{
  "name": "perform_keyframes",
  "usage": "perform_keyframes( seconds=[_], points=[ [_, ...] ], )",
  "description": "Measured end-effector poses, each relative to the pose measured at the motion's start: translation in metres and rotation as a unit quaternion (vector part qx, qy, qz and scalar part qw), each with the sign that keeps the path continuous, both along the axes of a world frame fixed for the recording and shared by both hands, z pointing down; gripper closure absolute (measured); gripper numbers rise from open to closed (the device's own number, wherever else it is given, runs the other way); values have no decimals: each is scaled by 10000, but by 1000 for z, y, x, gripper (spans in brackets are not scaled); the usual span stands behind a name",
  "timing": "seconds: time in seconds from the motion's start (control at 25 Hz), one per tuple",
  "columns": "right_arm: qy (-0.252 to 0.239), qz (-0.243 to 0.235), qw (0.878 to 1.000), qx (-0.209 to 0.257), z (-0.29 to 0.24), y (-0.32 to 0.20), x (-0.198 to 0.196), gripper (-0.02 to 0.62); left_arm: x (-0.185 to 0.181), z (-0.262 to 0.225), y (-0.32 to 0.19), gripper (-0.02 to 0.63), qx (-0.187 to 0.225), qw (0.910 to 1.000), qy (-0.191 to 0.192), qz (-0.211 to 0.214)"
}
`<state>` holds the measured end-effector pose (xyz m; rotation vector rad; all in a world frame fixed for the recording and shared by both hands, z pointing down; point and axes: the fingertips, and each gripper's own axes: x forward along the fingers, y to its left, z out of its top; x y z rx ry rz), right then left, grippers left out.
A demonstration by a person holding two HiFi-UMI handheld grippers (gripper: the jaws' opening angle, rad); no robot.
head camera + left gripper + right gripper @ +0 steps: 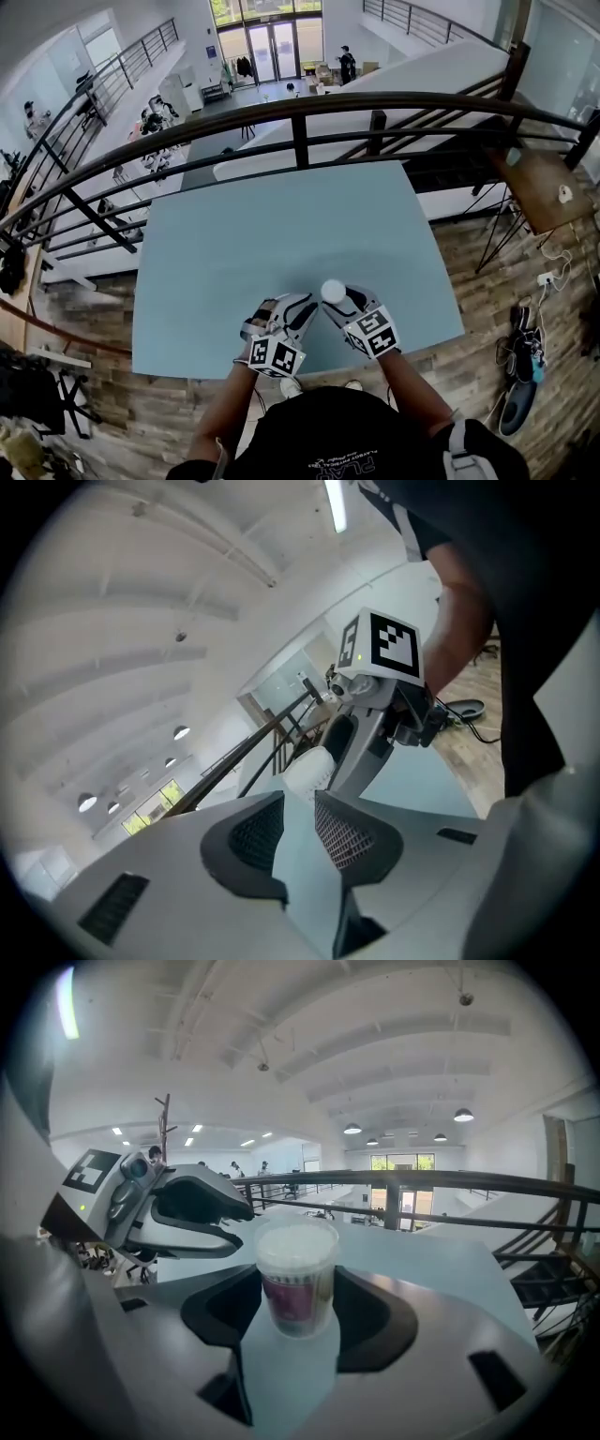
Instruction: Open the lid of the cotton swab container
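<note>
My right gripper [298, 1290] pinches the cotton swab container [295, 1265] upright near the blue table's [281, 225] front edge, lid [296, 1237] still on. My left gripper [298, 803] is spread and empty, its tips just beside the container. The next move, I judge, is for the left to close on the lid's rim and lift it.

Light blue rectangular tabletop [281, 234]. Close to its near edge, about mid-width: white round-topped container [333, 291], sitting at the tips of the right gripper [339, 303]. Left gripper [302, 309] is just beside it on the left, tips angled toward it. Dark curved metal railing [300, 141] crosses past the far edge. Wood-plank floor [469, 375] around the table, with a tangle of cables [525, 347] beyond the right edge.
</note>
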<state>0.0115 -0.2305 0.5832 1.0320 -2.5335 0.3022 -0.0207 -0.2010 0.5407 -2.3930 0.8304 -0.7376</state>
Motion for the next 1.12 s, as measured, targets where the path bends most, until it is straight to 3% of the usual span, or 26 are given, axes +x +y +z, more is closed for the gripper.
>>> perform_keyframes(
  seconds=[0.24, 0.48, 0.68, 1.12],
  points=[
    [326, -273, 9990, 140, -1, 2, -9, 347, 14, 5, 2, 488, 396, 9947, -865, 388],
    [664, -465, 9964, 238, 2, 9, -13, 347, 18, 11, 6, 469, 542, 9884, -1299, 576],
    [996, -608, 9919, 501, 0, 14, -15, 348, 16, 13, 9, 466, 421, 9875, -1388, 618],
    [1405, -902, 9817, 917, -3, 22, -25, 359, 5, 14, 14, 454, 158, 9922, -1120, 531]
  ],
)
